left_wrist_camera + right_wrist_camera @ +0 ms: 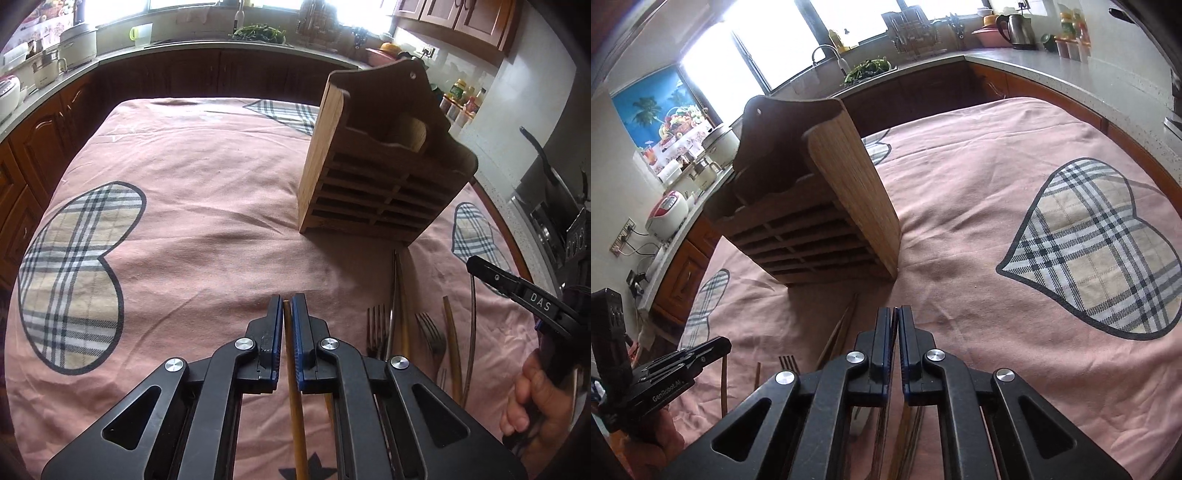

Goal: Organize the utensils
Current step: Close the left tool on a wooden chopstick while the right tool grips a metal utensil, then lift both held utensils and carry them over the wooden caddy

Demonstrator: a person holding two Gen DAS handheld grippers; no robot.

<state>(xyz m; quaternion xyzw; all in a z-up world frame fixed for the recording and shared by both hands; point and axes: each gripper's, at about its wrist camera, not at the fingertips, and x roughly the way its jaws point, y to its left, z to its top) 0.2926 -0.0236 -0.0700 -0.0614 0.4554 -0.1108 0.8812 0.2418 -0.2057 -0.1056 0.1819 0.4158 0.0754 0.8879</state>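
My left gripper (287,306) is shut on a thin wooden chopstick (294,387) that runs back between its pads, held over the pink cloth. A wooden utensil holder (373,162) with slatted front stands ahead to the right; it also shows in the right wrist view (820,206). Forks (376,325), chopsticks (452,347) and other utensils lie on the cloth in front of it. My right gripper (897,314) is shut with nothing visible between its pads, just in front of the holder; it also shows in the left wrist view (517,288).
The table is covered by a pink cloth (207,206) with plaid heart patches. Kitchen counters with pots, a kettle (1015,29), a dish rack and jars surround the table.
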